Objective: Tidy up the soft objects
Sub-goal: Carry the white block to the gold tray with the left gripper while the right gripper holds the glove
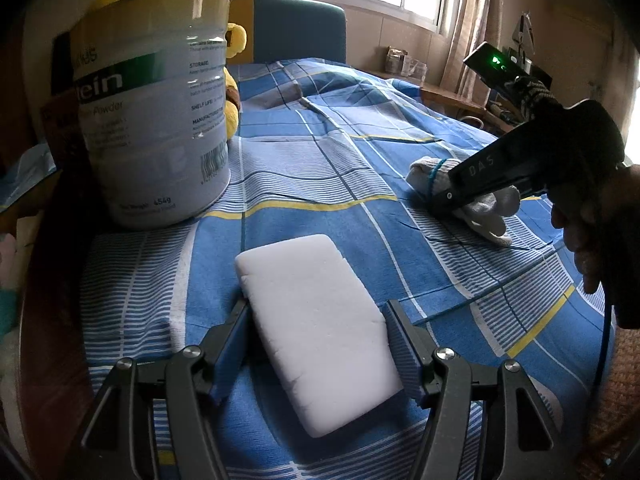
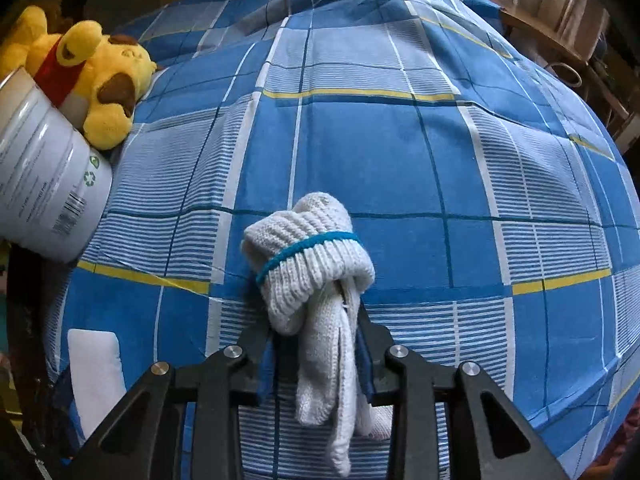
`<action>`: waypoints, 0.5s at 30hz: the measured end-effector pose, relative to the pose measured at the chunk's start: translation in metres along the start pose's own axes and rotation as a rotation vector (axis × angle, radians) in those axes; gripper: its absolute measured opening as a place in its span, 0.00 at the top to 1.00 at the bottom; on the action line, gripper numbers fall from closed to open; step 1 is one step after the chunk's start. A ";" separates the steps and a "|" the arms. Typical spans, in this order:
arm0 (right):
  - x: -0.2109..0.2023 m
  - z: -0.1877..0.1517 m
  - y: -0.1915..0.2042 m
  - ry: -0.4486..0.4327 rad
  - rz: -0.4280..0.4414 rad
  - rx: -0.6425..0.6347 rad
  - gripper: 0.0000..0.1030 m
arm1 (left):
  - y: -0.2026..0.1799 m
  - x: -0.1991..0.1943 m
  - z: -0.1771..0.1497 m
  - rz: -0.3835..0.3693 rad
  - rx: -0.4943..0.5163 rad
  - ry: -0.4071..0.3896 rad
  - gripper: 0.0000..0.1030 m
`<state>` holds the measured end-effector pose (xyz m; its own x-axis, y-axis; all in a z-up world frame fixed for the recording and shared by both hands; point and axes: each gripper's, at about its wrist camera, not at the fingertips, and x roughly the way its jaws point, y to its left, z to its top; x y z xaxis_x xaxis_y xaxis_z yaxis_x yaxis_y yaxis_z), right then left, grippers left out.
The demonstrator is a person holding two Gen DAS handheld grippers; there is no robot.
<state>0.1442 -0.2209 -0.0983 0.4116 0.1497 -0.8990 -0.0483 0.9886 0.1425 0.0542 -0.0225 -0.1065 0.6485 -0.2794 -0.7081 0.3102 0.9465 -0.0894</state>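
Note:
A white sponge block lies on the blue checked bedsheet. My left gripper is shut on it, one pad on each long side. In the right wrist view the sponge shows at the lower left edge. A bundle of white knitted gloves, cuff rolled over with a blue band, rests on the sheet. My right gripper is shut on its loose finger end, which hangs between the jaws. From the left wrist view the gloves lie at the right, under the right gripper.
A tall white powder can stands at the bed's left edge, also seen in the right wrist view. A yellow plush toy lies behind it. A person's hand holds the right gripper. A wooden desk is beyond the bed.

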 end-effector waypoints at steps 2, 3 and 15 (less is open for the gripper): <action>0.001 0.001 0.000 -0.005 -0.003 -0.006 0.67 | 0.000 0.000 0.001 0.003 0.001 0.003 0.36; 0.001 0.001 -0.001 -0.011 -0.005 -0.010 0.67 | 0.000 0.000 0.000 0.005 0.002 0.004 0.36; 0.002 -0.001 0.002 -0.032 -0.034 -0.080 0.67 | -0.008 -0.017 0.004 0.014 0.046 0.053 0.42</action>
<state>0.1440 -0.2182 -0.1005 0.4427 0.1167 -0.8890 -0.1057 0.9914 0.0775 0.0431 -0.0263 -0.0912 0.6160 -0.2562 -0.7449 0.3334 0.9416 -0.0481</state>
